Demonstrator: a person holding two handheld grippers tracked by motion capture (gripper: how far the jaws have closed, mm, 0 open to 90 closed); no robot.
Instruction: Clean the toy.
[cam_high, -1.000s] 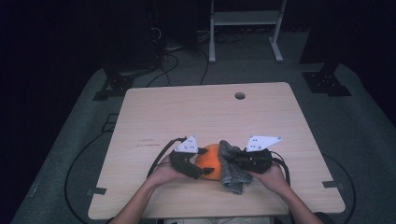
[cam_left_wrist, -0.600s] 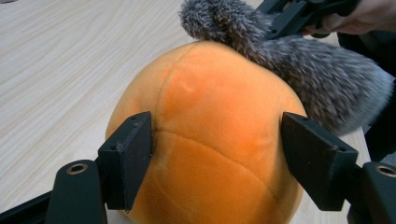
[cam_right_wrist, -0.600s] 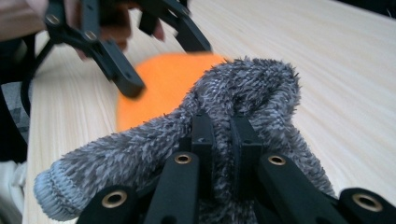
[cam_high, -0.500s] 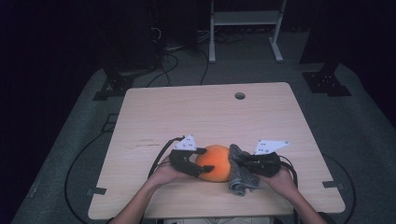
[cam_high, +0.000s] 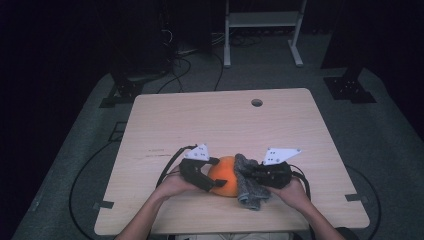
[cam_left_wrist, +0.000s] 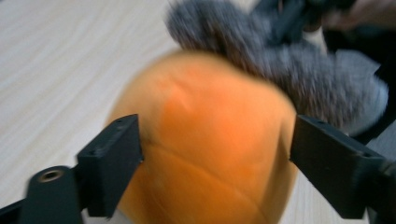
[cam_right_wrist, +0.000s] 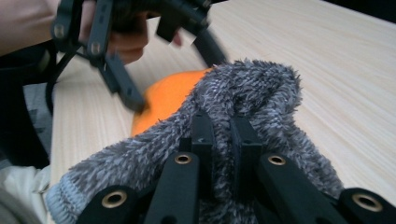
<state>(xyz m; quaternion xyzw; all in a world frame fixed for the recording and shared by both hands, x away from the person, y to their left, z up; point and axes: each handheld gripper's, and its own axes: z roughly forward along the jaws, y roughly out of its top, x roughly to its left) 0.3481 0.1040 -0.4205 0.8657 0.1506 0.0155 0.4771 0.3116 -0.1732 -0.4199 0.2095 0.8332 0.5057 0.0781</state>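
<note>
Left tongs (cam_left_wrist: 215, 154) have just been opening, jaws now straddling the round orange plush ball (cam_left_wrist: 205, 149), no clear squeeze. Right tongs (cam_right_wrist: 223, 140) clamped on fuzzy grey knit sock (cam_right_wrist: 243, 107), draped just beyond on the ball's far side. Wiping looks midway; counter (cam_high: 200, 120).

A lab or recording studio, dimly lit. A lone light-wood table (cam_high: 225, 125) with a cable hole (cam_high: 257, 102) stands in the middle of the frame on grey carpet (cam_high: 380, 145). Black stand feet (cam_high: 350, 90) sit at the right and left, loose cables (cam_high: 185, 65) trail at upper centre, and a white metal frame (cam_high: 262, 22) rises at the top.
</note>
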